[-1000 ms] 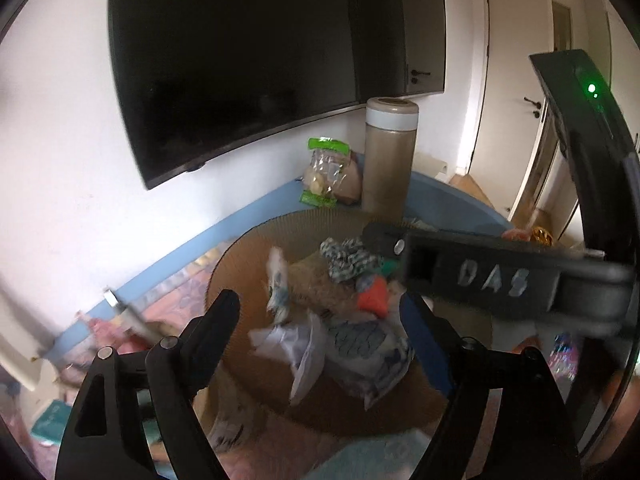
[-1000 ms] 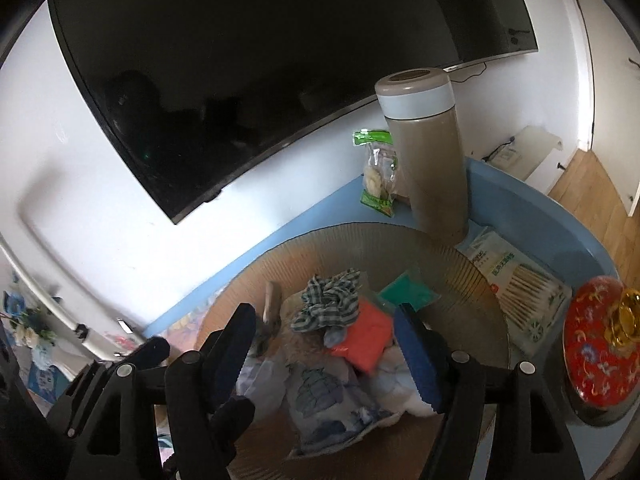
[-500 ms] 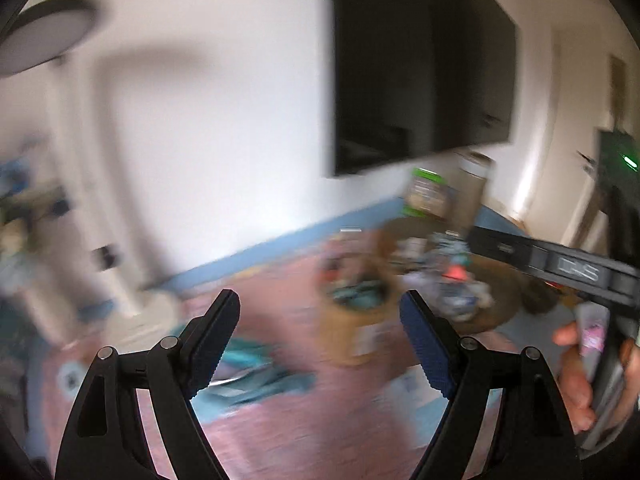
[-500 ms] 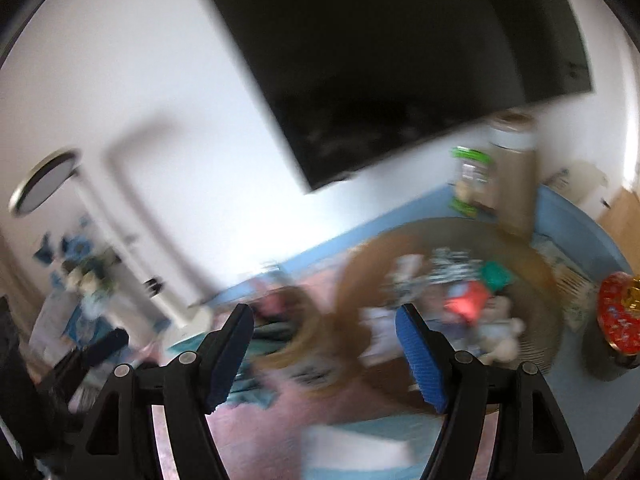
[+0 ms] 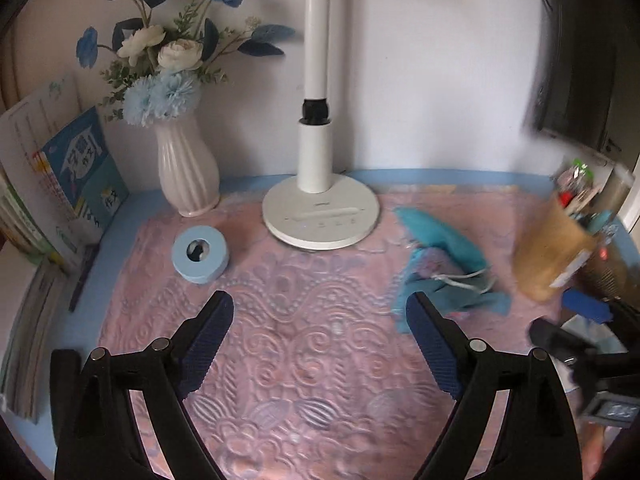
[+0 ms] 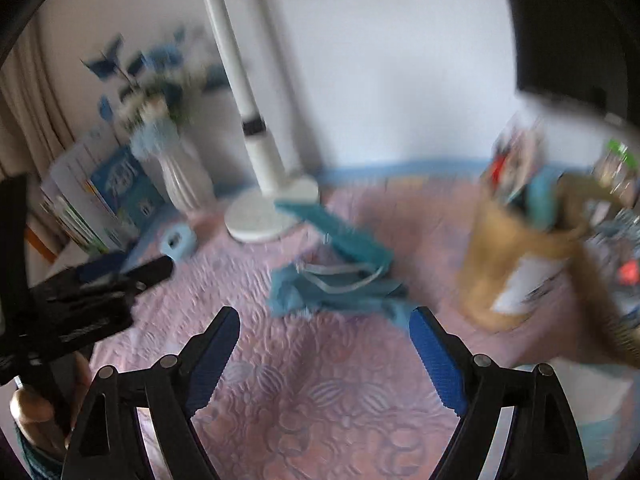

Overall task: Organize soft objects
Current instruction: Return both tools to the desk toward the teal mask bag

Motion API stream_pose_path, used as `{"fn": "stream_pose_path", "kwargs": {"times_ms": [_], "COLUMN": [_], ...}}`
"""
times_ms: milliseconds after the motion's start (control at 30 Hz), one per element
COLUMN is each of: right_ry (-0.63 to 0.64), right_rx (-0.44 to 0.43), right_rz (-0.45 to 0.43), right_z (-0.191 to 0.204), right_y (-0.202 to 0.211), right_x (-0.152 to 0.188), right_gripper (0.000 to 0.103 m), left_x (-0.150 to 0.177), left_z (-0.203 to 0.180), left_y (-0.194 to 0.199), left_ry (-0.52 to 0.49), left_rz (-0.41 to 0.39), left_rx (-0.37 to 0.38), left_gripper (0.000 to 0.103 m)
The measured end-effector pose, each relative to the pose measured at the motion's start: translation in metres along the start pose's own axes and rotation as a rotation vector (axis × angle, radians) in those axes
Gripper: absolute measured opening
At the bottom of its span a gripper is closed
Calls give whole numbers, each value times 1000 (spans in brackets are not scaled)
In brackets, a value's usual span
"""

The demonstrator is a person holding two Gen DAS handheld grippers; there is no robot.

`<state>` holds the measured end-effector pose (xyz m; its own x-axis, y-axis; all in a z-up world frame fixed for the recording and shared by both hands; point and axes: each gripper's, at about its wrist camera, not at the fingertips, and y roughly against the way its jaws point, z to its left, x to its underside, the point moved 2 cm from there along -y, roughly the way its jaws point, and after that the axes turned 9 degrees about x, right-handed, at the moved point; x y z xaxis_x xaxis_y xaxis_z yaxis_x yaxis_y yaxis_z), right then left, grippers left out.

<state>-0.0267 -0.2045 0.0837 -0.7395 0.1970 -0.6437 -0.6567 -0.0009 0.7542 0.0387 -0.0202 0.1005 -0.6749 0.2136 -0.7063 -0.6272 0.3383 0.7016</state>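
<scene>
**A:** Where's the soft thing you're after?

**B:** The crumpled teal cloth bag with a pale drawstring (image 5: 440, 268) lies on the pink embossed table mat (image 5: 304, 360), between the white lamp base (image 5: 320, 216) and the tan cardboard tub (image 5: 552, 248).

**A:** And your grippers?

**B:** Your left gripper (image 5: 320, 348) and right gripper (image 6: 324, 360) have just been opening; both stand apart, empty.

**A:** How will it handle?

**B:** Likely light and limp. Pinch a bunched fold, not the cord. Mind the tub just beside it.
</scene>
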Motion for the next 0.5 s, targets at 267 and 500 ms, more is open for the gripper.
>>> {"fn": "stream_pose_path", "kwargs": {"times_ms": [267, 500], "right_ry": [86, 203], "right_rx": [-45, 10], "right_rz": [161, 96], "right_z": [32, 52], "right_y": [-64, -78], "right_x": [25, 35], "right_gripper": [86, 86], "left_x": [11, 34], "left_z": [17, 33], "left_y": [-57, -89], "left_ry": [29, 131], "left_rz": [6, 50], "left_rx": [4, -54], "left_gripper": [88, 87]}}
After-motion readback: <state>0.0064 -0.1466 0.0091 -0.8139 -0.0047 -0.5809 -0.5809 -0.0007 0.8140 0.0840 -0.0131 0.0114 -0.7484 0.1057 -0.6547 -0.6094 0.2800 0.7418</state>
